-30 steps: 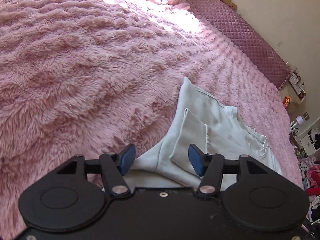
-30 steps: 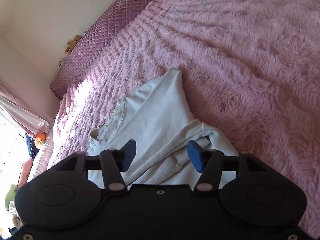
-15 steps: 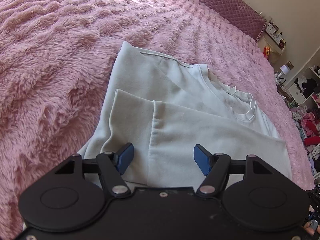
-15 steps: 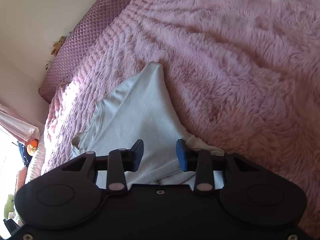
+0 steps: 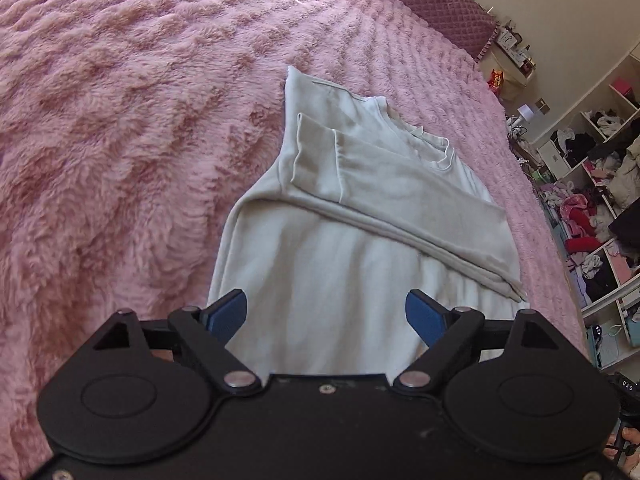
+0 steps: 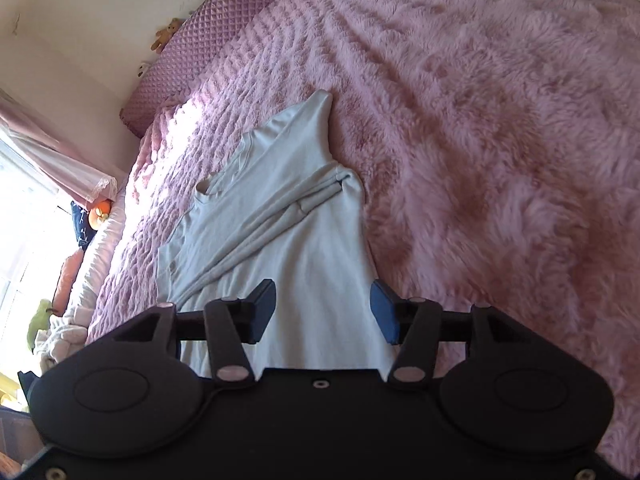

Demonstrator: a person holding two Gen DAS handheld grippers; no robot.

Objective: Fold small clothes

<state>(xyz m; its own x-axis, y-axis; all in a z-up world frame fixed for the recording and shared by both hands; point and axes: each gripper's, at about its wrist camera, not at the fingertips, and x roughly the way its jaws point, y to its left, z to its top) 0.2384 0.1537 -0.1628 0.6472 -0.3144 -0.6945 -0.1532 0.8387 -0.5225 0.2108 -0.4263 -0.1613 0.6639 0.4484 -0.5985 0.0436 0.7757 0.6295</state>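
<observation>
Item: pale grey long-sleeved top (image 5: 360,248), lying flat on the bed's pink plush blanket (image 5: 120,140), neck toward 12 o'clock, both sleeves already crossed over the chest. Left tool (image 5: 326,314): released, jaws opening, hovering over the hem with cloth beneath but nothing pinched. Right tool (image 6: 323,310): likewise released and opening, grasping nothing, above the lower body panel. Step, as I judge it: sleeves done, hem-to-collar fold pending; I would next need each tool to pinch a hem corner and carry it toward 12 o'clock. Room: quilted purple headboard (image 6: 208,40), open shelves of clothes (image 5: 600,200) at 3 o'clock, sunlit curtain (image 6: 52,160) at 9 o'clock.
</observation>
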